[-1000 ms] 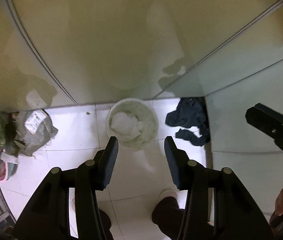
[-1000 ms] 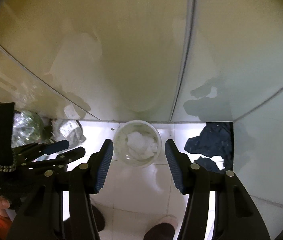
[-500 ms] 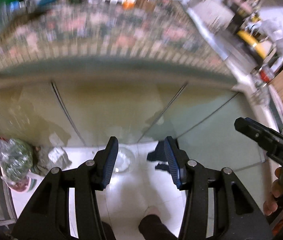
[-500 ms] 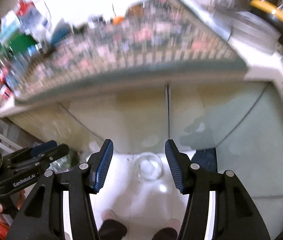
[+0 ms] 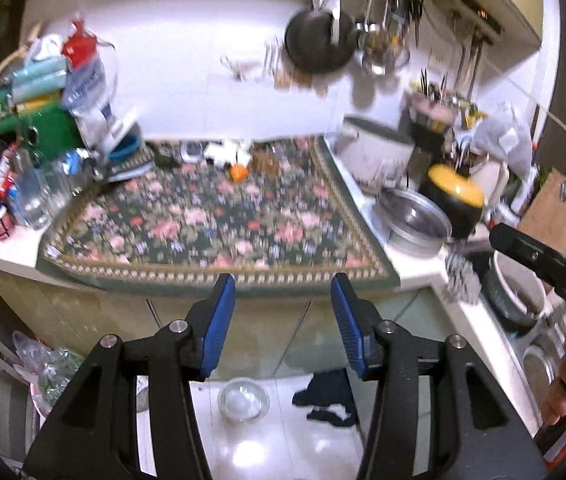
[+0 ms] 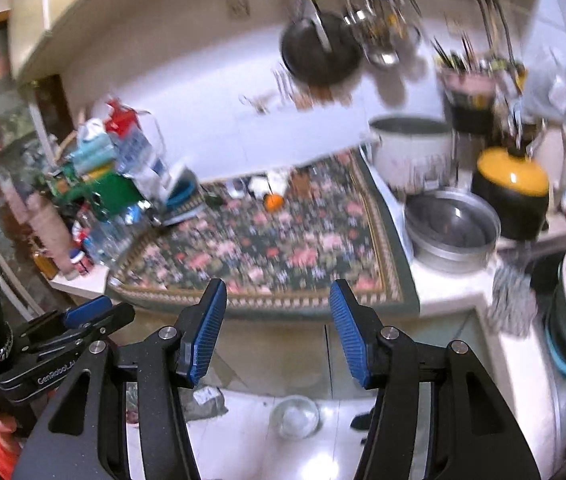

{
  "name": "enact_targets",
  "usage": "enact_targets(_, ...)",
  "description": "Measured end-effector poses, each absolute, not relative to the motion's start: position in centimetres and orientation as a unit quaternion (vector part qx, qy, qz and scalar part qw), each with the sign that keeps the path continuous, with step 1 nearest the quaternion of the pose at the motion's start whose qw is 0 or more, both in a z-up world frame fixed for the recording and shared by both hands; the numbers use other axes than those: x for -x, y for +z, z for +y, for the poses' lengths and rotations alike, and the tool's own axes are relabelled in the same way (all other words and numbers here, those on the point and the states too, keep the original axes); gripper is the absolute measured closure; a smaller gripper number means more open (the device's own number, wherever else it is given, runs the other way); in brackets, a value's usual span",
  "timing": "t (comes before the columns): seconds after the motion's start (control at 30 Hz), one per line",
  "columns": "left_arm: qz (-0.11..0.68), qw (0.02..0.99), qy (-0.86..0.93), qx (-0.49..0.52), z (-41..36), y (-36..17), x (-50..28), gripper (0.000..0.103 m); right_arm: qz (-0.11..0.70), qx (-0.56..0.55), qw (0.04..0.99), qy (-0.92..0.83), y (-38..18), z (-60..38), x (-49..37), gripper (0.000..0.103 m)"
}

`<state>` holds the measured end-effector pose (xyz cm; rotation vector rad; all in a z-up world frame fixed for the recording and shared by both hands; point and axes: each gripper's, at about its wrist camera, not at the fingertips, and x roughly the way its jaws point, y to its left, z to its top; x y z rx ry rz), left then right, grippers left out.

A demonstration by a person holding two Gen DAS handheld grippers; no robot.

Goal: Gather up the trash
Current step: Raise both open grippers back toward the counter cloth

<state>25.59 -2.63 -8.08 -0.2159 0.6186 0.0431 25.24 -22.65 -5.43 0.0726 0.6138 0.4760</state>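
Facing the floral mat [image 5: 219, 224], both grippers, left [image 5: 282, 305] and right [image 6: 278, 310], are empty, the left's jaws opening, the right's apart; the orange scrap [image 5: 239, 172] lies at the mat's far edge, roughly equally distant.

**Trash bin waits on the kitchen floor below you**

Your trash bin [image 5: 244, 399], a small round pail of pale, translucent plastic, stands upright on the glossy white floor tiles at 6 o'clock in both wrist views, just in front of the cabinet doors. Crumpled white paper fills its open mouth. In the right wrist view the same bin [image 6: 295, 416] shows low between the finger frames, blurred, its rim catching light. Nothing touches it.
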Motion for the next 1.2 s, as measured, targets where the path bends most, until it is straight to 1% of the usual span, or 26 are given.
enact_targets(0.1,0.283,0.952,0.036,0.107,-3.3,-6.2,-25.2,0.052,0.280,-0.032,0.926,0.252,-4.0,-23.0,-25.2,0.053)
enact_targets(0.13,0.277,0.954,0.043,0.105,-3.3,-5.7,-25.2,0.048,0.272,-0.029,0.926,0.260,-3.6,-23.0,-25.3,0.053)
enact_targets(0.17,0.269,0.956,0.052,0.104,-3.3,-5.1,-25.4,0.039,0.267,-0.026,0.927,0.263,-3.3,-23.1,-25.3,0.053)
enact_targets(0.2,0.265,0.957,0.057,0.104,-3.5,-4.7,-25.3,0.034,0.260,-0.020,0.928,0.265,-3.0,-23.0,-25.6,0.053)
enact_targets(0.23,0.258,0.958,0.064,0.105,-3.4,-4.2,-25.6,0.024,0.255,-0.013,0.930,0.266,-2.7,-22.8,-25.8,0.053)
enact_targets(0.27,0.252,0.959,0.069,0.108,-3.1,-3.9,-25.9,0.012,0.250,-0.009,0.930,0.268,-2.5,-22.6,-26.1,0.050)
enact_targets(0.3,0.247,0.960,0.075,0.111,-3.0,-3.6,-26.3,0.008,0.243,-0.002,0.931,0.272,-2.2,-22.8,-26.0,0.047)
enact_targets(0.33,0.242,0.960,0.080,0.113,-2.8,-3.5,-26.6,0.004,0.239,-0.001,0.932,0.273,-2.0,-22.7,-26.4,0.039)
enact_targets(0.4,0.232,0.962,0.087,0.116,-2.2,-3.2,-27.5,0.004,0.232,-0.009,0.933,0.274,-1.8,-22.7,-27.1,0.027)
enact_targets(0.5,0.231,0.962,0.090,0.116,-1.0,-3.4,-29.8,0.004,0.228,-0.022,0.936,0.268,-1.9,-22.3,-28.7,0.022)
enact_targets(0.7,0.234,0.962,0.069,0.119,3.3,-4.2,-35.6,0.004,0.229,-0.015,0.944,0.238,-2.7,-19.7,-32.8,0.021)
enact_targets(0.83,0.244,0.961,0.065,0.111,6.9,-4.3,-40.1,0.004,0.243,-0.028,0.944,0.220,-3.2,-17.1,-36.4,0.021)
enact_targets(0.97,0.271,0.956,0.040,0.107,10.5,-4.4,-44.9,0.004,0.261,-0.035,0.944,0.197,-3.5,-14.5,-39.4,0.021)
enact_targets(1.2,0.305,0.948,0.024,0.090,13.5,-6.3,-51.7,0.004,0.297,-0.049,0.939,0.166,-4.8,-12.5,-43.6,0.021)
